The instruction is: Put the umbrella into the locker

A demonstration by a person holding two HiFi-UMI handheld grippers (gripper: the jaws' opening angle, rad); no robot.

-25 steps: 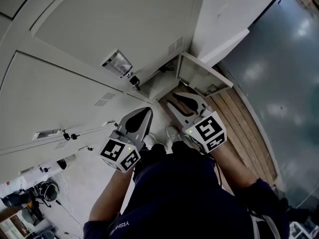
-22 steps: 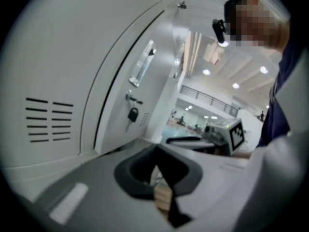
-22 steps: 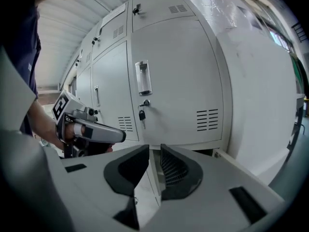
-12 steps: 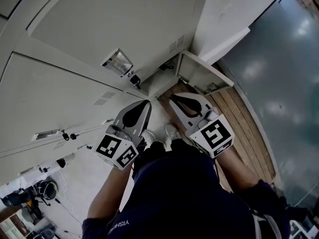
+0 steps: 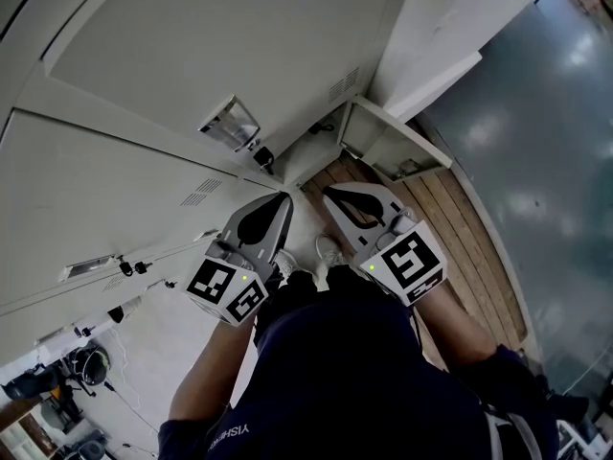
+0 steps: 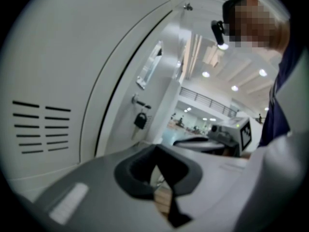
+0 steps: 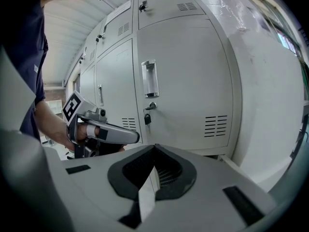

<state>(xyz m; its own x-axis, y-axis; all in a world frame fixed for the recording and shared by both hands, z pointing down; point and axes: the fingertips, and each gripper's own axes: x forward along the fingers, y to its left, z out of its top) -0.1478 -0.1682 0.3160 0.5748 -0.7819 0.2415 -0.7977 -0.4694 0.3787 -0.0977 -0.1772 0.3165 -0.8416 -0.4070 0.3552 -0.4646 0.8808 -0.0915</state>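
No umbrella shows in any view. The grey locker door (image 7: 188, 76) in front of me is closed, with a metal handle (image 7: 148, 79) and a key with a black tag (image 7: 147, 118) below it. The head view shows the same handle (image 5: 230, 123) and key (image 5: 261, 154). My left gripper (image 5: 285, 197) and right gripper (image 5: 326, 192) are held side by side just short of the door's lower part, both shut and empty. The left gripper view shows its jaws (image 6: 155, 147) meeting, and the right gripper's jaws (image 7: 154, 147) meet too. The left gripper (image 7: 136, 138) also shows at that view's left.
More closed lockers (image 5: 105, 209) run to the left, each with vents. A white pillar (image 5: 431, 56) stands right of the locker bank. A wooden strip (image 5: 460, 247) and glossy grey floor (image 5: 556, 113) lie to the right. My shoes (image 5: 326, 252) are below the grippers. Gear (image 5: 57, 381) sits at lower left.
The right gripper's jaws have closed from a visible gap to meeting. Both grippers stay in front of the closed door, hardly moved.
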